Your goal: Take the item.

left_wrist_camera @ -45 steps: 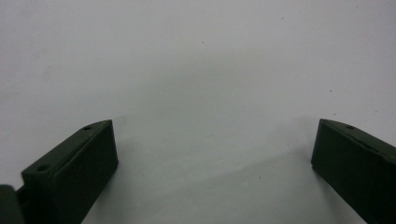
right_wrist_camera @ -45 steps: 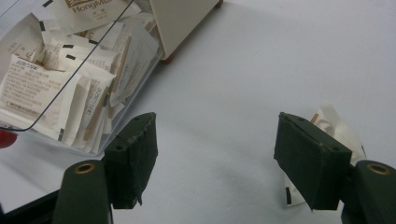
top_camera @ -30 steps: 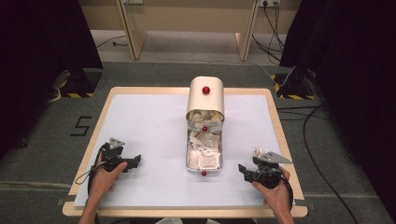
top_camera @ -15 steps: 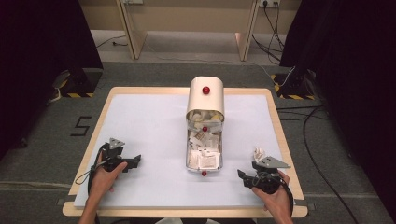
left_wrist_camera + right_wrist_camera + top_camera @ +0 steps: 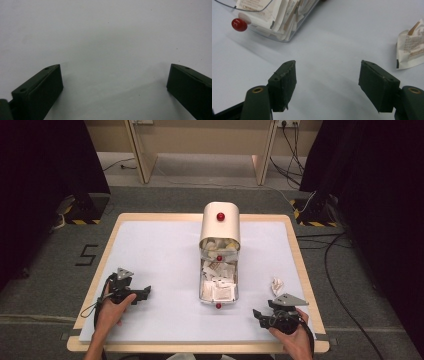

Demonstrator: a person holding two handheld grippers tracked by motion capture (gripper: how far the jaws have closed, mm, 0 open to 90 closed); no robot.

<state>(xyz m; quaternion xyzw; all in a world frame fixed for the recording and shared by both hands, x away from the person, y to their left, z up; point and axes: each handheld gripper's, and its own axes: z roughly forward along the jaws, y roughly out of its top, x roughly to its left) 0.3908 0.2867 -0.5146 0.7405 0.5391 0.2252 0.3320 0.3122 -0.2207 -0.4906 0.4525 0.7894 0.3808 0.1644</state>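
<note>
Here, crumpled packet [image 5: 277, 285] lying loose just beyond right gripper [image 5: 264, 315], long axis unclear, both grippers' jaws wide, empty

Left gripper [image 5: 131, 292]: black body, grey three-cornered top plate, trailing black cable.
Right gripper [image 5: 327, 82]: black jaws, brass-ringed screw holes.

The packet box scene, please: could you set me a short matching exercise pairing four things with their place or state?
Things:
1. loose packet
2. box
3. lid
4. right gripper

States:
a. open, nothing between the jaws
b. clear, full of packets
c. cream, red knob on top
d. lying on the table beside the right gripper

Pairs: 1-d, 2-b, 3-c, 4-a
</note>
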